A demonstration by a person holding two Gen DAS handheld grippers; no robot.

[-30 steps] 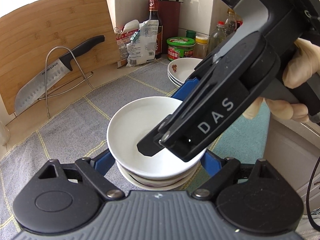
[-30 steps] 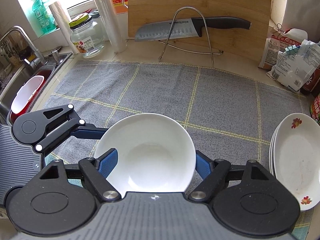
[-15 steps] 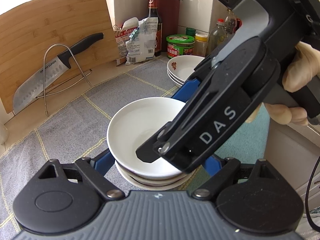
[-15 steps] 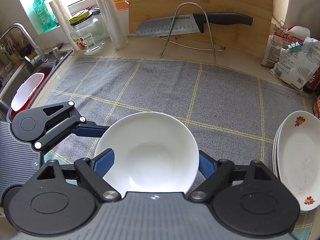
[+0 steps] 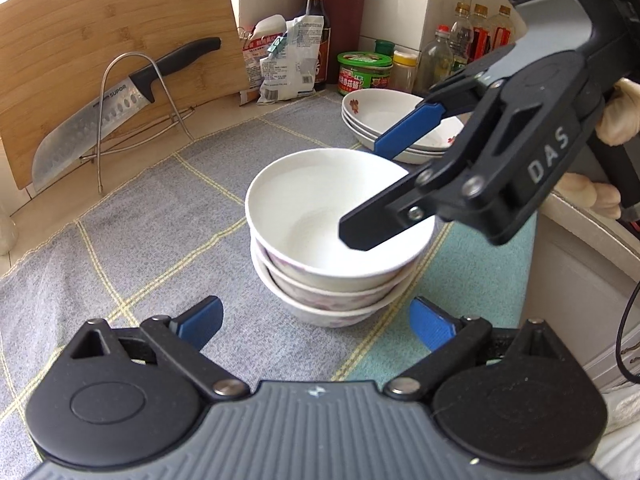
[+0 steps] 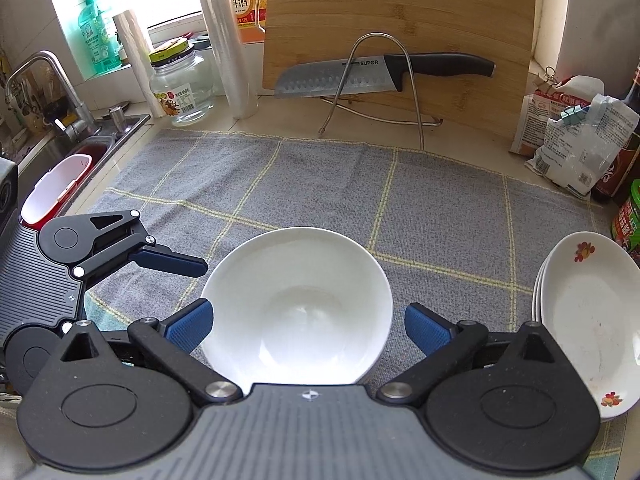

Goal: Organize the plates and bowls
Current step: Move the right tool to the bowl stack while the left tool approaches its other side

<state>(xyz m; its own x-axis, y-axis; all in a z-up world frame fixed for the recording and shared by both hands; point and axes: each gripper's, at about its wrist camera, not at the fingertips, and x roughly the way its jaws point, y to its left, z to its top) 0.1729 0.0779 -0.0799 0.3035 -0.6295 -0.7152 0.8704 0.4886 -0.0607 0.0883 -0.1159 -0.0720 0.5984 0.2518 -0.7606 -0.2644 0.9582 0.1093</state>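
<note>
The left gripper (image 5: pixel 316 326) has just been opening; its blue fingers (image 5: pixel 200 320) now stand wide, clear of everything, with the bowl stack (image 5: pixel 340 240) just ahead of the gap and nothing gripped. The right gripper (image 6: pixel 308 326) is likewise spread, its fingers (image 6: pixel 190 322) flanking the top bowl (image 6: pixel 296 308) on either side with a visible gap, so it holds nothing. The stack is three nested bowls on the grey checked cloth (image 5: pixel 132 232) over the worktop: a plain glossy white one on top, the lower two showing a faint purplish pattern outside. They look like glazed ceramic, so likely stiff, fairly heavy, slick and chippable; the rim, pinched across a wall, seems the safest hold, since a squeeze across the full width could slip. Beyond the right gripper's fingers sits a stack of shallow plates (image 5: pixel 376 116) with small flower prints. Farthest off, a knife (image 6: pixel 384 72) rests on a wire stand against a cutting board (image 6: pixel 400 20).
</note>
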